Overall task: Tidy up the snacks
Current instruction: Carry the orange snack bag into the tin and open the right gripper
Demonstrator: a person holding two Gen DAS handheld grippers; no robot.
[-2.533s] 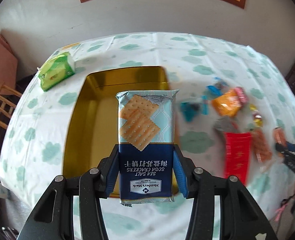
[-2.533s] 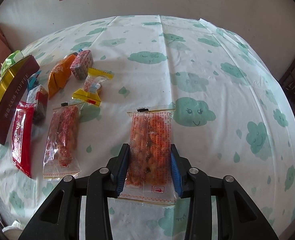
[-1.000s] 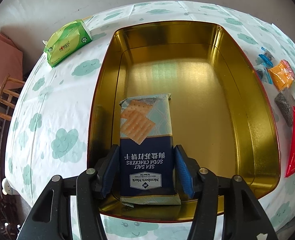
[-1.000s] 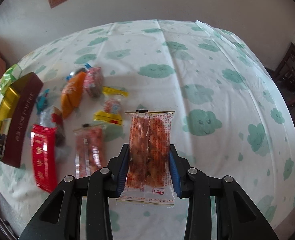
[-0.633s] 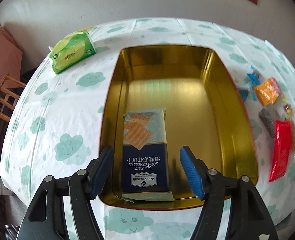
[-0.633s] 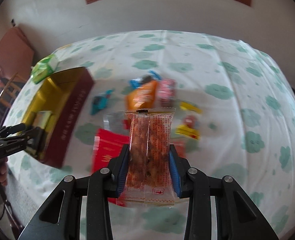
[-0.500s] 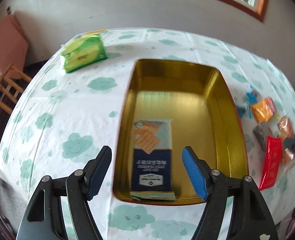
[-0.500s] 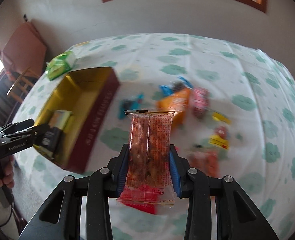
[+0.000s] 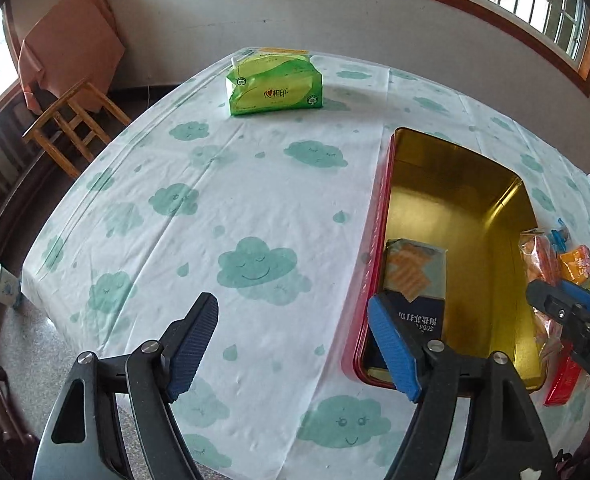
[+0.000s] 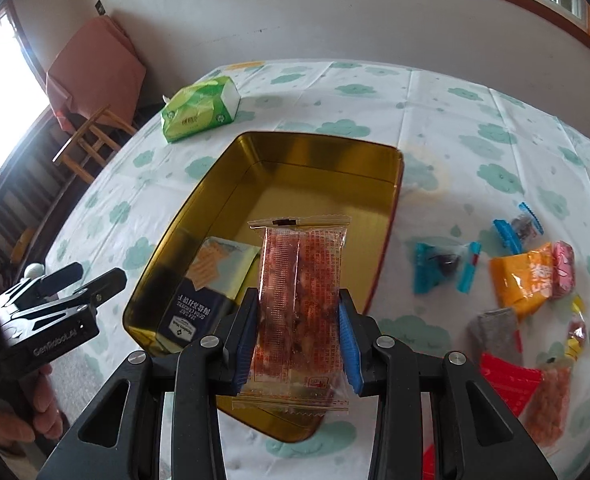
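Released since before: cracker pack (image 9: 413,280), lying lengthwise in gold tin (image 10: 279,168); left tool (image 9: 293,342) empty, opening. Right tool (image 10: 299,344), nearer, clamps snack packet (image 10: 301,300) upright; tin directly beyond.

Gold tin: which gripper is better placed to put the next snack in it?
Right. The right gripper is shut on a clear snack packet above the gold tin, beside the soda crackers. The left gripper is empty, its jaws opening over bare tablecloth beside the tin.
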